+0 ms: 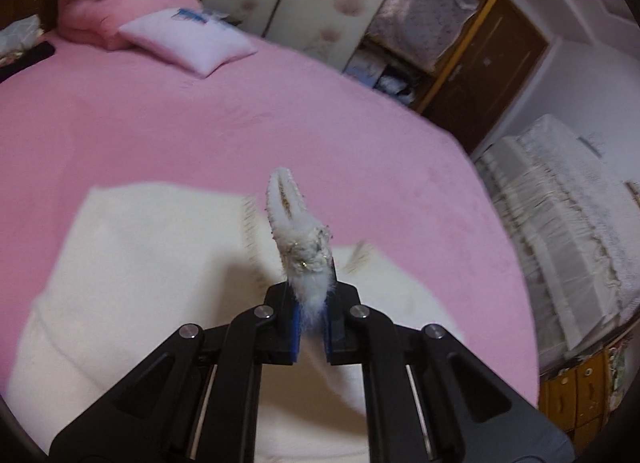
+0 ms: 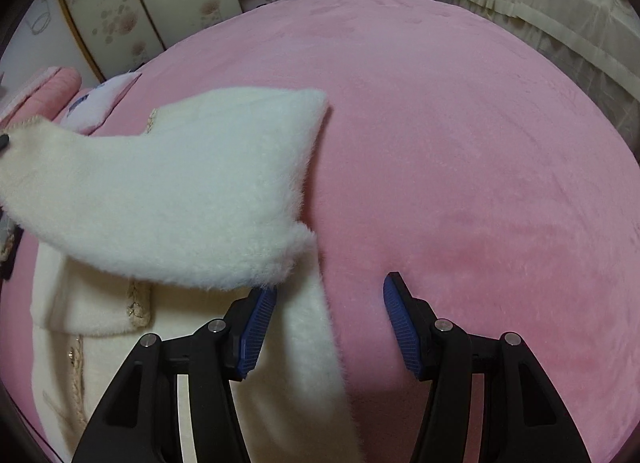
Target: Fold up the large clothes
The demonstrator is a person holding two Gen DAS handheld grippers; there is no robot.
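the left gripper (image 1: pixel 311 311) clenches a trimmed edge of the fluffy white fur coat (image 2: pixel 168 199) above the pink plush bedspread (image 2: pixel 460 143); the right gripper (image 2: pixel 330 327) gapes empty beside the coat.

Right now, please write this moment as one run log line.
left gripper: shut on white fuzzy jacket edge | right gripper: open, holds nothing | jacket partly lifted over pink bed

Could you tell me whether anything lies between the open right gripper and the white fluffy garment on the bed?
Nothing visible does: the right gripper hangs open directly over the white fluffy garment's edge, on the pink bedspread.
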